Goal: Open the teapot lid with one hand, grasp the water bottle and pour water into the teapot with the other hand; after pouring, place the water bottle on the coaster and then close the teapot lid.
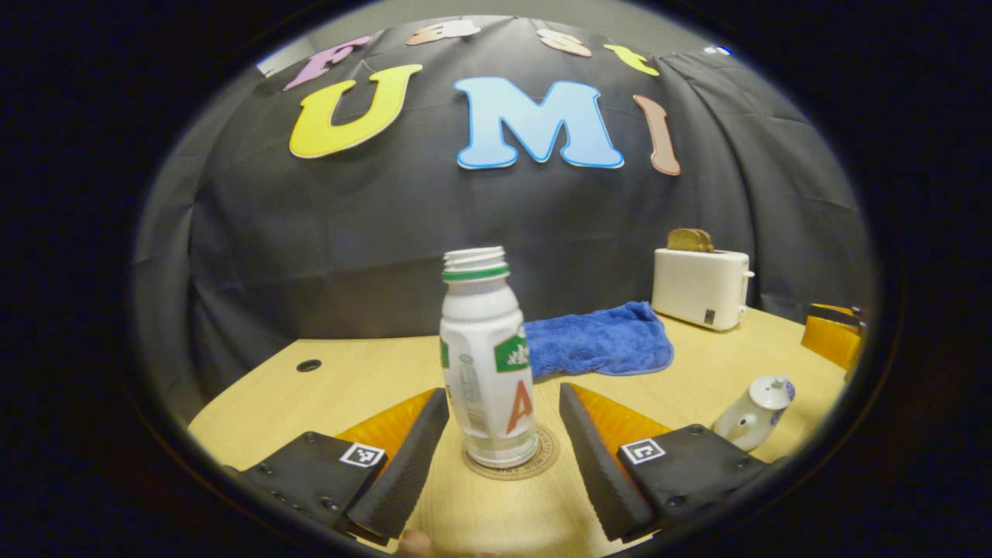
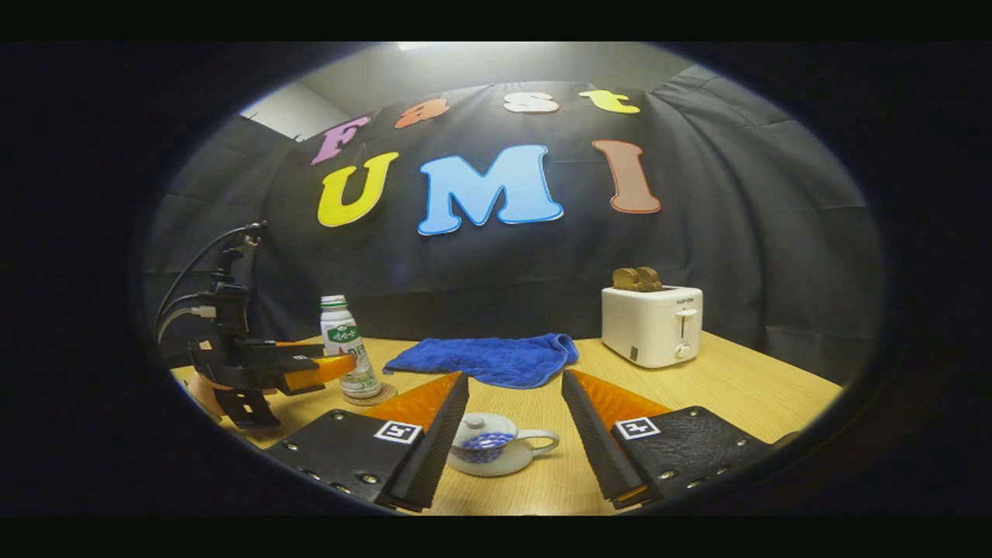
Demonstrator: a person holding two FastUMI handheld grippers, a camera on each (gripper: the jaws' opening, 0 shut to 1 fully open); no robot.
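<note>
My left gripper [image 1: 504,434] sits wide open around the bottle [image 1: 487,364]; right gripper [image 2: 515,434] wide too, I'd grab the teapot [image 2: 490,446] lid dead-center.

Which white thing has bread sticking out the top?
The toaster, at the back beside the blue towel. The bottle and teapot have none.

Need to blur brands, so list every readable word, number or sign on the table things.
Nothing reads surely.
Bottle label: printing too blurred.
Coaster rim lettering: too small.
Toaster front mark: too small.
Square markers beside the jaws: patterns, no words.
</note>
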